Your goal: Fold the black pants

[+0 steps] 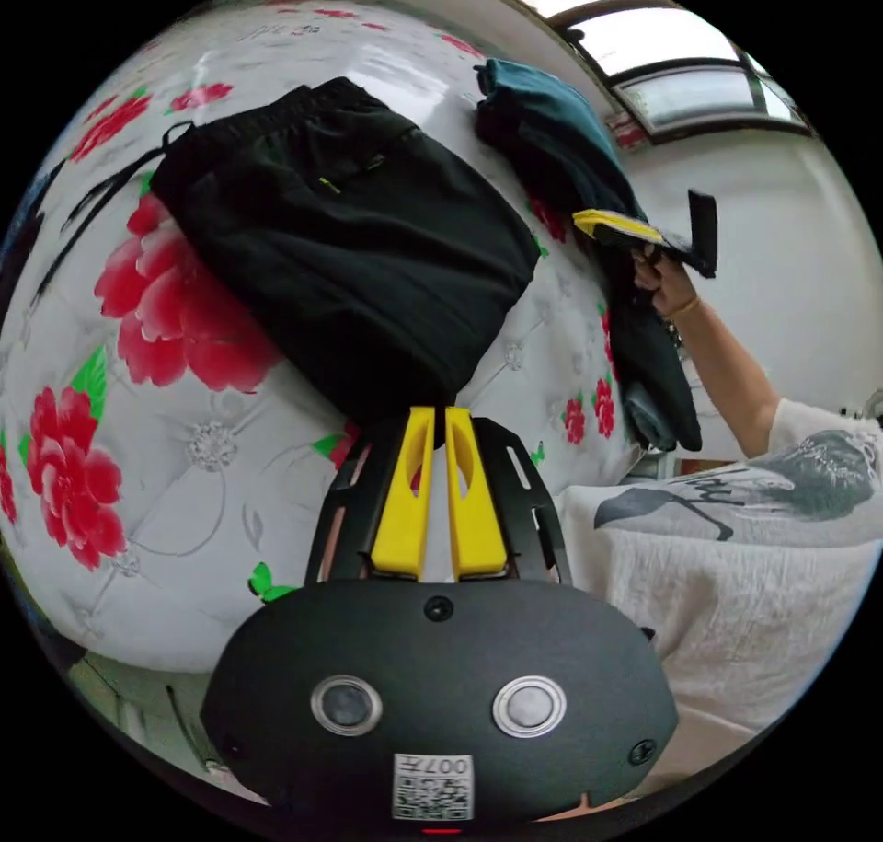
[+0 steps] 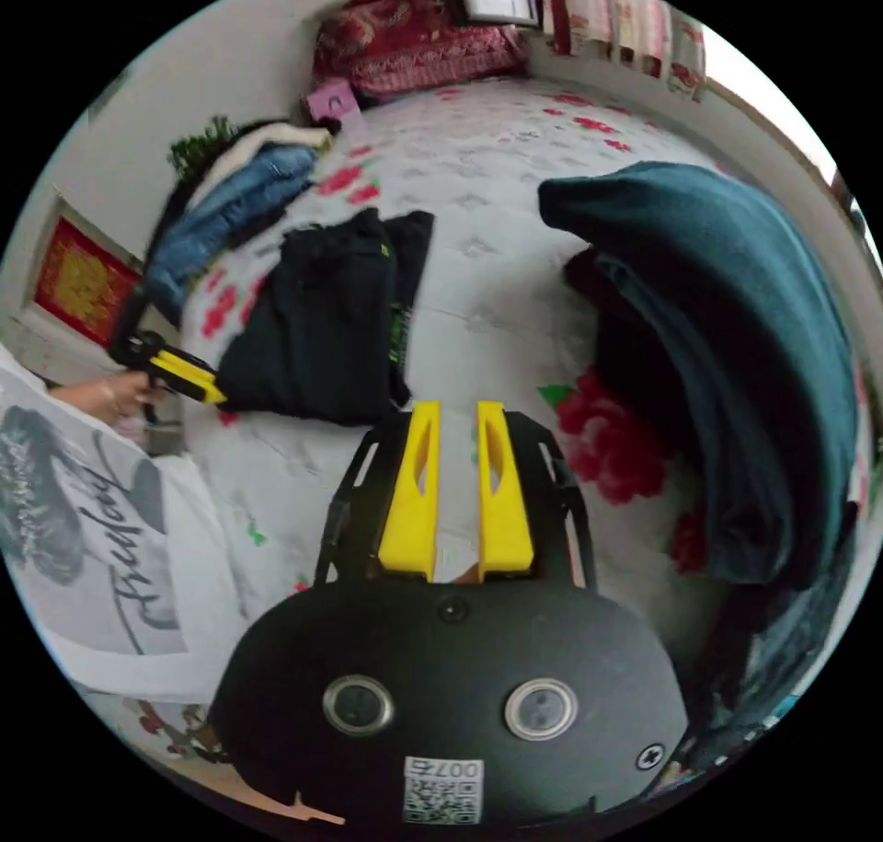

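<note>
We saw the black pants point(image 1: 340, 235) lying folded on the flowery bed point(image 1: 184, 474), right ahead of our left tool point(image 1: 440, 419). Its jaws were nearly together and held nothing we could see (the cloth edge sat just past the tips). Our right tool point(image 2: 452, 414), jaws a little apart and empty, was farther off, near the teal clothes point(image 2: 736, 327).

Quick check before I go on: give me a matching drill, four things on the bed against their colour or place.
Things:
1. black pants
2. teal garment
3. denim pile
4. red pillow

Descriptions:
A. heaped beside the right claw
B. folded, at the left claw tips
C. at the head of the bed
D. blue, at the bed's edge by the wall

Pairs: 1-B, 2-A, 3-D, 4-C
</note>
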